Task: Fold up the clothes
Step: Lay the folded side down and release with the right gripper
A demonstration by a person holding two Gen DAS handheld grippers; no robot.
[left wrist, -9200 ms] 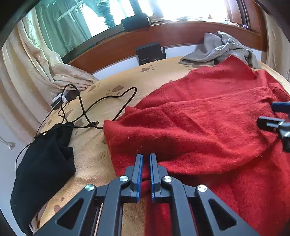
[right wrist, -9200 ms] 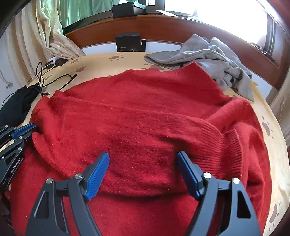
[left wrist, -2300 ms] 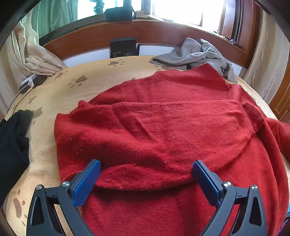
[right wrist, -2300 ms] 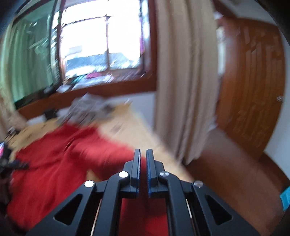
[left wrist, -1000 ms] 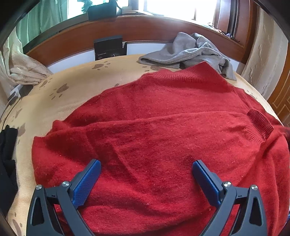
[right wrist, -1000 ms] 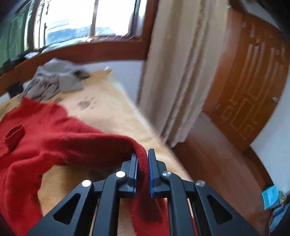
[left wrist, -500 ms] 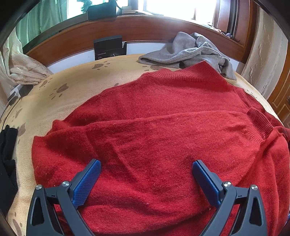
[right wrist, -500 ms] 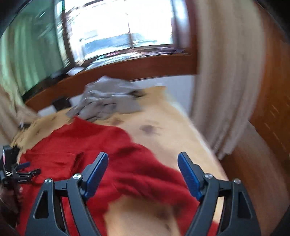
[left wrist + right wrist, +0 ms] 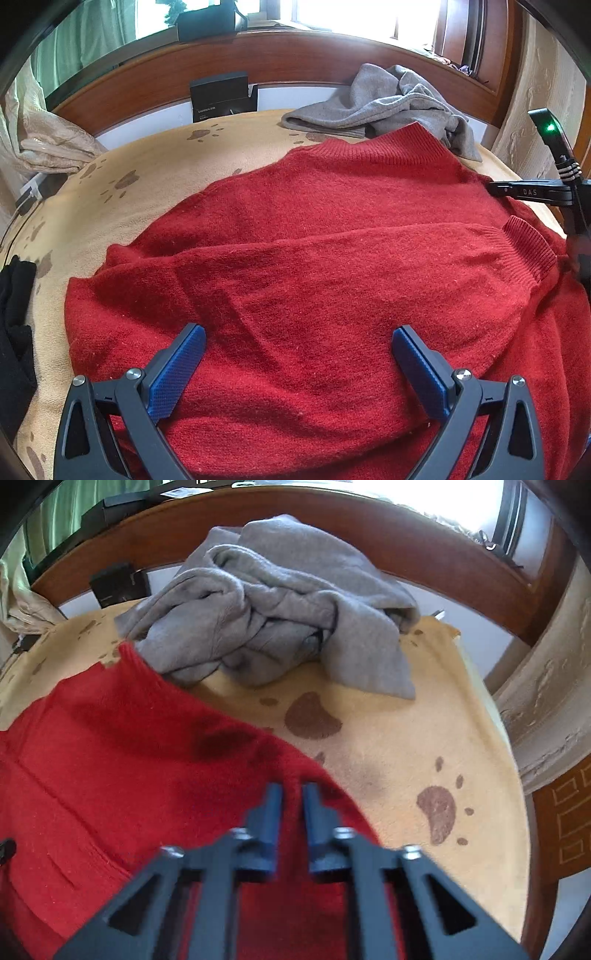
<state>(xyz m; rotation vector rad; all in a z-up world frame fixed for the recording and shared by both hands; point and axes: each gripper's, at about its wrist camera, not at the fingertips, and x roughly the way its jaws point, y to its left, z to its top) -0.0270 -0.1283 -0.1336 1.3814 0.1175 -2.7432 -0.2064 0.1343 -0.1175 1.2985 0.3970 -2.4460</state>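
Left wrist view looks low across the red sweater [image 9: 314, 258] toward the headboard at 12 o'clock. Right wrist view sits closer at the sweater's edge. Both share the grey garment [image 9: 280, 602].

One red sweater [image 9: 317, 266], one grey garment [image 9: 280, 602]

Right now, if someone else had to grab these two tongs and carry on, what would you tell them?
Left tongs: open, hovering over the red sweater.
Right tongs: nearly closed at the sweater's right edge; a firm hold cannot be confirmed, the view is blurred.
Sweater lies spread on the paw-print blanket, one sleeve already folded across its body.
Left to do: right sleeve, then the body.
Grey garment still crumpled at the headboard.
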